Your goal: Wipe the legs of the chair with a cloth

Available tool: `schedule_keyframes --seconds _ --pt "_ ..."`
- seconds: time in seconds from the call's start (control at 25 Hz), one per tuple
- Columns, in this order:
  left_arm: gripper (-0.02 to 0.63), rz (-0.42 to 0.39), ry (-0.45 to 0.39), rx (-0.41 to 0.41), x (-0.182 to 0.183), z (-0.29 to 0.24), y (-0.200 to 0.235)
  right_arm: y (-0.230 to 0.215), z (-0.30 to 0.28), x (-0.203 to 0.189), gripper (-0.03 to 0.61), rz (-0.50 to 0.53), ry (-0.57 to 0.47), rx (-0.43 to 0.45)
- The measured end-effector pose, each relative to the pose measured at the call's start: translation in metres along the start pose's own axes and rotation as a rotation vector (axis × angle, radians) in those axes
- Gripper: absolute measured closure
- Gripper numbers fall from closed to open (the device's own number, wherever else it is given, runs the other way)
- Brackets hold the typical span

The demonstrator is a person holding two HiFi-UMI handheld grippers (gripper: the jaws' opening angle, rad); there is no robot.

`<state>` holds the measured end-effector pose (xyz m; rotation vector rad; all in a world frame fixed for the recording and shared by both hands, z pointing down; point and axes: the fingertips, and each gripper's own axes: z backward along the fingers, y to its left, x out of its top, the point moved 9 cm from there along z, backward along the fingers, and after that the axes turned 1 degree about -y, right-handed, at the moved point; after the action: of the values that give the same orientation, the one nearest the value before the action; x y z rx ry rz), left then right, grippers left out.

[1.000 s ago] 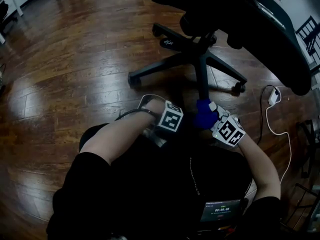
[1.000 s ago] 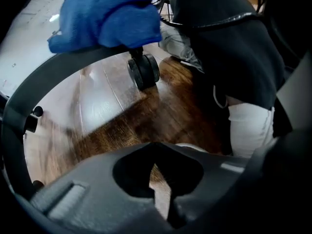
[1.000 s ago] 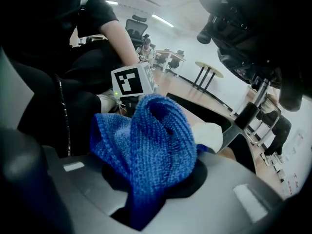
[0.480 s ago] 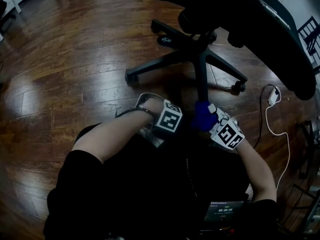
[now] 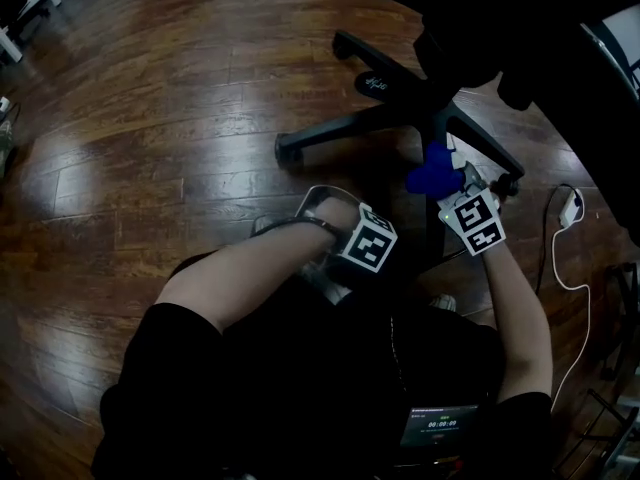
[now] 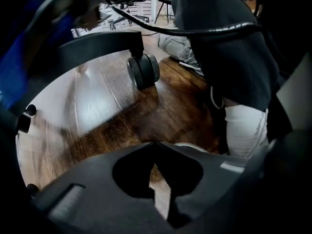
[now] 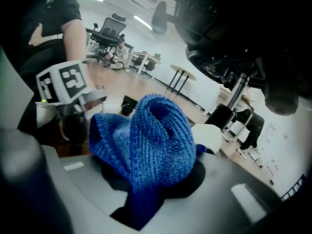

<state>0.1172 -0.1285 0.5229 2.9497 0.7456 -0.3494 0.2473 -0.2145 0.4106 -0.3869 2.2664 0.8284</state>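
The black office chair's base (image 5: pixel 440 108) spreads its legs over the wooden floor, with casters at the left (image 5: pixel 286 152) and right (image 5: pixel 507 182). A blue knitted cloth (image 5: pixel 432 176) lies over the near leg just below the hub. My right gripper (image 5: pixel 447 186) is shut on the cloth. The right gripper view shows the cloth (image 7: pixel 156 135) bunched up between the jaws of the right gripper (image 7: pixel 146 189). My left gripper (image 6: pixel 153 147) is shut and holds nothing. It points down at the floor near a caster (image 6: pixel 144 71), and its marker cube (image 5: pixel 372 248) sits close to my body.
A white power adapter (image 5: pixel 571 206) with its cable lies on the floor at the right. The chair's dark seat (image 5: pixel 560 38) overhangs the top right. My knees and a shoe (image 6: pixel 180 45) are close around the near leg.
My right gripper has carried the blue cloth away from my body, along the near chair leg toward the hub. The left gripper has stayed where it was.
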Motion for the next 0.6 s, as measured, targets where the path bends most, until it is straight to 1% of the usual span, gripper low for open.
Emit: schedule_keyframes --seconds 0.08,0.12,0.2,0.32,0.44,0.52,0.6 --pt "0.614 0.004 -0.007 -0.016 0.001 0.000 0.002 -0.024 -0.023 0.013 0.480 0.010 0.045 -0.087" --pt "0.614 0.001 -0.010 -0.021 0.002 0.000 0.002 -0.035 -0.032 0.018 0.480 0.015 0.063 -0.113" --pt "0.614 -0.012 -0.007 -0.024 0.004 0.001 0.001 -0.054 -0.044 0.026 0.480 0.005 0.078 -0.137" --pt "0.614 -0.023 0.004 -0.023 0.003 0.001 0.000 -0.063 -0.048 0.030 0.480 -0.043 0.047 -0.147" --pt "0.614 -0.017 -0.001 -0.019 0.001 0.000 -0.001 -0.051 -0.037 0.023 0.486 -0.098 0.000 -0.149" --pt "0.614 -0.020 -0.001 -0.008 0.002 0.000 -0.001 -0.038 -0.024 0.016 0.486 -0.117 -0.023 -0.124" --pt "0.614 -0.026 0.006 0.003 0.003 -0.001 -0.001 -0.020 -0.010 0.008 0.486 -0.093 -0.035 -0.078"
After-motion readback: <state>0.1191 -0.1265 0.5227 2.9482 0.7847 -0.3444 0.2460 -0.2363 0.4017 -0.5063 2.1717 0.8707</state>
